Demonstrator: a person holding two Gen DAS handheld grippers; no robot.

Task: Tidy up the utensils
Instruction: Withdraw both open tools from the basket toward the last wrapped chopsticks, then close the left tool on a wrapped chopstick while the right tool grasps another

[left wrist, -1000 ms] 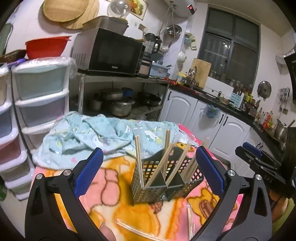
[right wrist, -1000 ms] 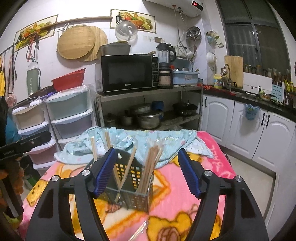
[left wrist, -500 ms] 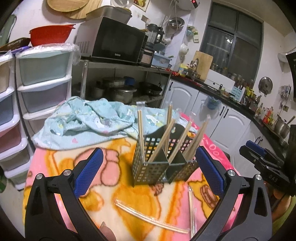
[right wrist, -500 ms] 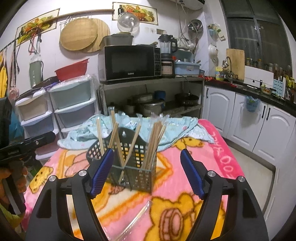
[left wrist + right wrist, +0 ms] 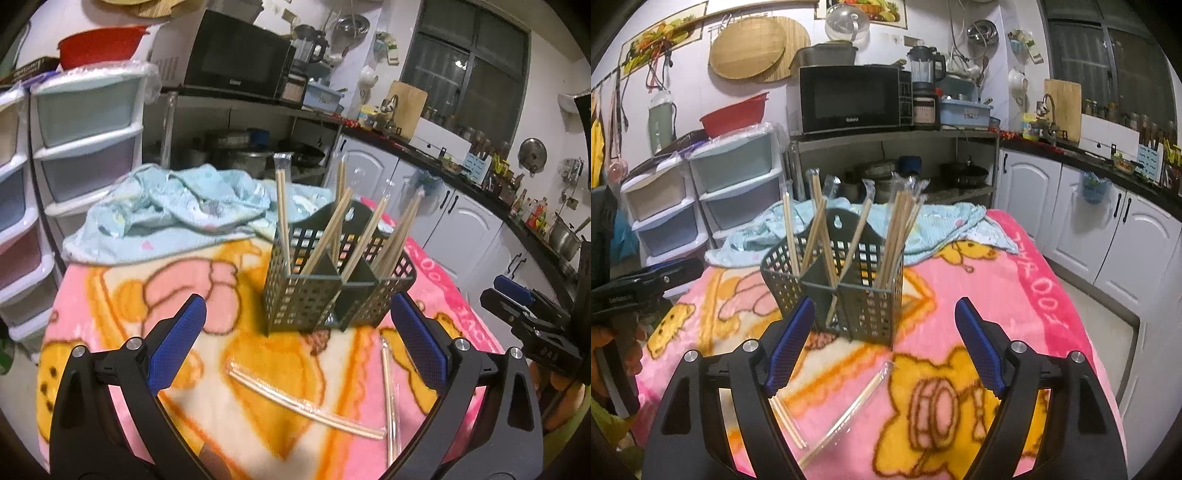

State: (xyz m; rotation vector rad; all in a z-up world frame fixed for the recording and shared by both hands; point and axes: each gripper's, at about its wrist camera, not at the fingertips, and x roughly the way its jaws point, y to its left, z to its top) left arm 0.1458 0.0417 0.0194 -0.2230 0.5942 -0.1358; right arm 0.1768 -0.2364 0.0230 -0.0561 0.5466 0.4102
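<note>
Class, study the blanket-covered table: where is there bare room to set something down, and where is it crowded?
Free: the pink blanket right of the caddy, up to its edge, and the patch left of it below the blue cloth. Crowded: the near strip before the caddy, where wrapped chopsticks lie under both open grippers.

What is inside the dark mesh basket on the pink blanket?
The mesh basket holds several pairs of wooden chopsticks in clear wrappers, standing and leaning in its compartments. Their lower ends and the basket's bottom are hidden behind the walls and dividers.
</note>
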